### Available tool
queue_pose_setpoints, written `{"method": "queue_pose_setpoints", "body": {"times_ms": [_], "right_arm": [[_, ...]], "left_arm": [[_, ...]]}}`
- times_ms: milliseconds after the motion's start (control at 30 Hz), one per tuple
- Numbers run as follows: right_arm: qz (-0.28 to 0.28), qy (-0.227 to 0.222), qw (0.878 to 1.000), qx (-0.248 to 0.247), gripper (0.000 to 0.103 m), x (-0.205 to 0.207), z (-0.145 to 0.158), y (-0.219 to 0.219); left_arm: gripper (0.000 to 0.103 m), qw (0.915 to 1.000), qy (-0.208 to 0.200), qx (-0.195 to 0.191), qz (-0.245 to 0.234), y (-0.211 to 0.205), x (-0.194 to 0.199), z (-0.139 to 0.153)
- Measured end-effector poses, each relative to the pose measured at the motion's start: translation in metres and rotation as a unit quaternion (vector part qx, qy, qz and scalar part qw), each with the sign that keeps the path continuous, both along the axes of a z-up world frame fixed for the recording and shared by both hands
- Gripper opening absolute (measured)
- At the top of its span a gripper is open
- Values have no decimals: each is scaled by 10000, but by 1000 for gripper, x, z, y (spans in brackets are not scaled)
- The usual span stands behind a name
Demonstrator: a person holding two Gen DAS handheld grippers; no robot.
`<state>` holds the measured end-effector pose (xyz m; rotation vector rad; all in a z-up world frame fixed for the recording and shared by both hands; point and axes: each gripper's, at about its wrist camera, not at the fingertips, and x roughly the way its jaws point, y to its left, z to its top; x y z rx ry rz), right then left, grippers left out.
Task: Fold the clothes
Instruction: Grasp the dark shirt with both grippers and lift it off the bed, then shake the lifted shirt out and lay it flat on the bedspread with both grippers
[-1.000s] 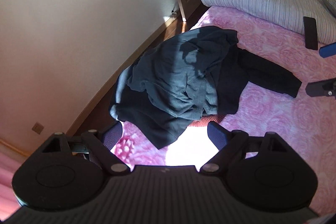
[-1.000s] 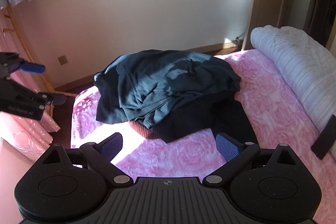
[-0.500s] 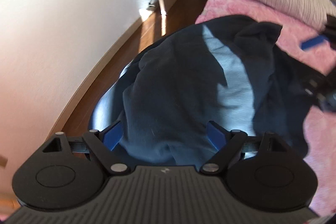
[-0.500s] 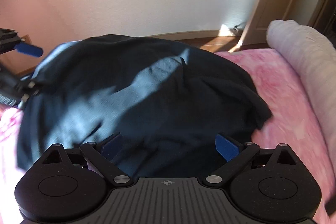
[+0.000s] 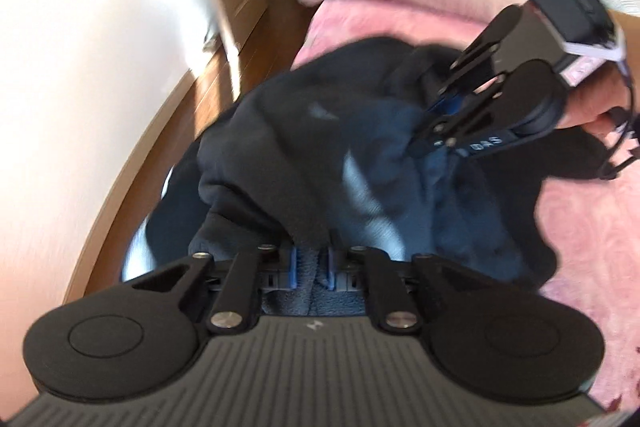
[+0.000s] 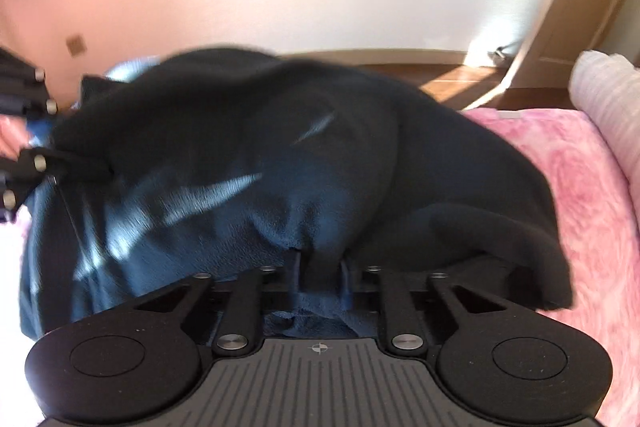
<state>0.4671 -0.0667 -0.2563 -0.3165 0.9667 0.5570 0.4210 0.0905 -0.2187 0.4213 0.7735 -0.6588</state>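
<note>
Your 2 grippers each pinch the dark clothes (image 5: 304,155) heaped on the pink bed (image 5: 592,227): left gripper (image 5: 312,267) at the near edge, right gripper (image 6: 320,277) likewise. The heap spans between them, your right gripper well across it.

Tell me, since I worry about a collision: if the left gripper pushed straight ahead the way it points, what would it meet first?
Likely just more of the dark blue fleece garment it already pinches: the left gripper faces the mound directly. The right gripper, also shut on it, sits beyond and to the right; depth is unclear.
</note>
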Motion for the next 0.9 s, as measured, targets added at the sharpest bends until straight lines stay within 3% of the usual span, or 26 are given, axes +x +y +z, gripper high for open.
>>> {"method": "queue_pose_setpoints", "body": {"times_ms": [100,267,367,500,667,800,900], "right_arm": [[-33,-245,9996,127,13,-26,32,-19],[-306,-637,9975,78,13,-124,87,-73],[-895,-710,9934,64,13,-203,114,-123],[-1829,-799,9799,-8,12,-324,139,-189],[-3146,-819,9457,-52,9,-476,166,-288],[-4211,-1008,9012,-185,8,-609,190,-343],[-4848,-1183,8664,-194,8,-684,214,-363]], "left_arm": [[8,9985,-158,-249,-451,-12,-25,27],[8,9880,-100,-754,-1342,-60,-100,69],[8,9767,32,-982,-1907,-99,-164,86],[8,9555,208,-1280,-2649,-152,-249,109],[8,9231,494,-1623,-3450,-238,-353,132],[8,8865,780,-1928,-4134,-307,-433,146],[8,8595,1005,-1977,-4605,-348,-482,155]]}}
